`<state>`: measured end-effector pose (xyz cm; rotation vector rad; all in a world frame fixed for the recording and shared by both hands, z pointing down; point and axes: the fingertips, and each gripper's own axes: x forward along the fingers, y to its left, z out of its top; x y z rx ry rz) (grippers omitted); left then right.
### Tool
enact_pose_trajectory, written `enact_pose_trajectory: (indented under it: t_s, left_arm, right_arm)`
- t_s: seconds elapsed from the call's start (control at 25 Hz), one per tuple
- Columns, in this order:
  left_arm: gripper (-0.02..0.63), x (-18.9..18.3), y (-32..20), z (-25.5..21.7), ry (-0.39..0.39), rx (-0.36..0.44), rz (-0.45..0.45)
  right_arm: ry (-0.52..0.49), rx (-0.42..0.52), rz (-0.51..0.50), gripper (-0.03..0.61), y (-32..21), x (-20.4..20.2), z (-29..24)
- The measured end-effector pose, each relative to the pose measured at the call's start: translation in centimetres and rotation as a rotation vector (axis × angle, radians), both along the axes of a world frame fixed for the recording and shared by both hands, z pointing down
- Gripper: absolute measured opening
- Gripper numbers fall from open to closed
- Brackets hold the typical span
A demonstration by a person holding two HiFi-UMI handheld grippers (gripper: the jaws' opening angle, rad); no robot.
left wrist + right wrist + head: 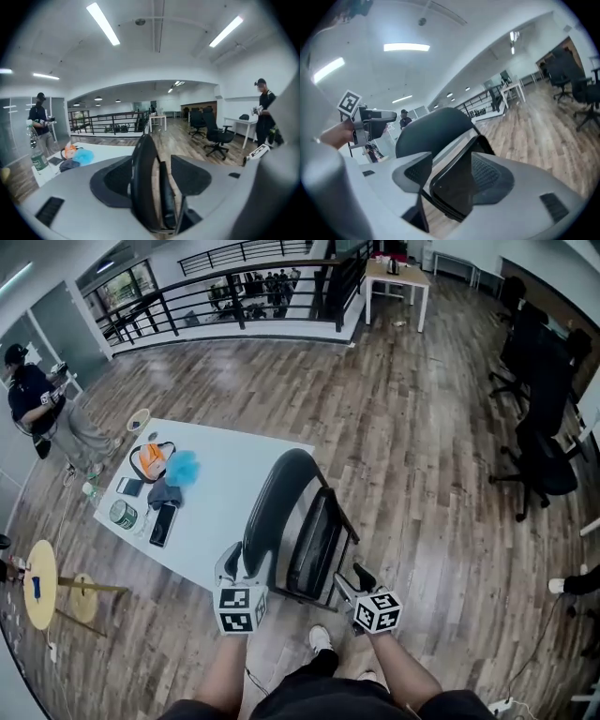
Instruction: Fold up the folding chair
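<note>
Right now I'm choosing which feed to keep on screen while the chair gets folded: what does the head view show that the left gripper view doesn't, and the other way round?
Only the head view: the right claw and the wearer's shoe.
Only the left gripper view: the ceiling light strips, and the left claw close up, its jaws apart with the chair's edge seen between them.
Both: the folding chair, seat swung up near its backrest, the white table, the black railing and the office chairs.

floor (422, 427): folding chair (281, 502), white table (234, 486) | table: phone (162, 523), blue cloth (183, 467), possibly tape (123, 514)
</note>
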<state>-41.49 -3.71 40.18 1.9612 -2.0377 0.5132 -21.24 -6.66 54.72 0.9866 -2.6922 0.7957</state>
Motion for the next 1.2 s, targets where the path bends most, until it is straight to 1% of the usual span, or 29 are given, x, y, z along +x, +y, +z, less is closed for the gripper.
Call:
enact_pose_trajectory:
  t_s: [0.04,0.08,0.12,0.16,0.24,0.28,0.36,0.4,0.52,0.6,0.72,0.84,1.0,1.2]
  left_arm:
    - [0.262,2.4,0.6,-0.2,0.029,0.022,0.032]
    - [0.252,5.0,1.1,-0.4,0.065,0.046,0.061]
    - [0.213,7.6,1.7,-0.6,0.11,0.075,0.087]
    - [0.163,10.1,2.3,-0.9,0.159,0.106,0.11]
    - [0.111,14.8,3.6,-1.4,0.231,0.155,0.148]
    - [0.076,17.0,4.4,-1.5,0.246,0.168,0.165]
    - [0.02,21.2,6.4,-1.3,0.25,0.182,0.205]
    - [0.009,23.2,7.5,-1.2,0.248,0.187,0.229]
    - [0.006,28.5,10.5,-1.1,0.252,0.206,0.304]
    - [0.006,31.2,12.5,-0.8,0.251,0.208,0.346]
    - [0.006,34.4,15.4,0.5,0.221,0.182,0.396]
    - [0.006,36.1,18.1,0.9,0.225,0.174,0.402]
    - [0.006,36.9,20.0,0.1,0.233,0.193,0.392]
    - [0.006,37.3,21.1,-0.8,0.234,0.22,0.384]
  right_arm:
    - [0.02,0.068,0.028,0.268,0.6,2.4,-1.7]
    - [0.041,0.134,0.063,0.238,1.4,5.0,-3.4]
    - [0.06,0.195,0.102,0.17,2.2,7.6,-5.1]
    - [0.076,0.252,0.139,0.125,3.1,10.1,-6.7]
    - [0.106,0.346,0.203,0.065,5.1,14.5,-9.7]
    - [0.126,0.383,0.23,0.045,6.3,16.5,-10.9]
    - [0.178,0.442,0.284,0.02,8.9,20.2,-12.7]
    - [0.204,0.468,0.312,0.015,10.2,22.0,-13.4]
    - [0.256,0.513,0.405,0.014,13.7,26.6,-15.1]
    - [0.264,0.521,0.461,0.014,15.8,29.1,-15.7]
    - [0.26,0.52,0.512,0.014,18.7,31.5,-15.9]
    - [0.263,0.521,0.511,0.014,21.3,32.8,-15.8]
    - [0.248,0.522,0.514,0.014,23.3,33.8,-16.4]
    - [0.253,0.55,0.508,0.014,24.5,34.2,-16.8]
